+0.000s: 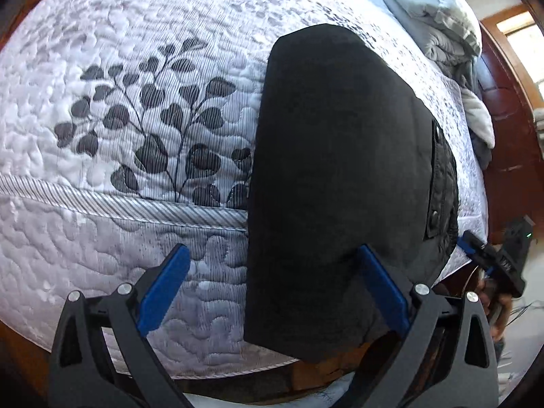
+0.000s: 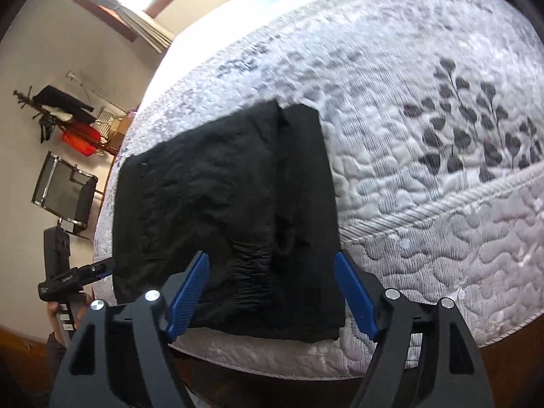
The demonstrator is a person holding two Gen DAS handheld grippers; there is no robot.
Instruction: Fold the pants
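Folded black pants [image 2: 231,217] are being left flat on bed [image 2: 425,204]; left claw [image 1: 272,292] and right claw [image 2: 272,292] are being held wide, gripping nothing.

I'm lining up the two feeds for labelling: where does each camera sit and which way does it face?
Left wrist: on the left claw, looking down at the black pants on the bed quilt; its open blue fingers and the right claw show.
Right wrist: on the right claw, facing the same pants; its open fingers and the left claw show.
Shared: pants, quilt, leaf print.
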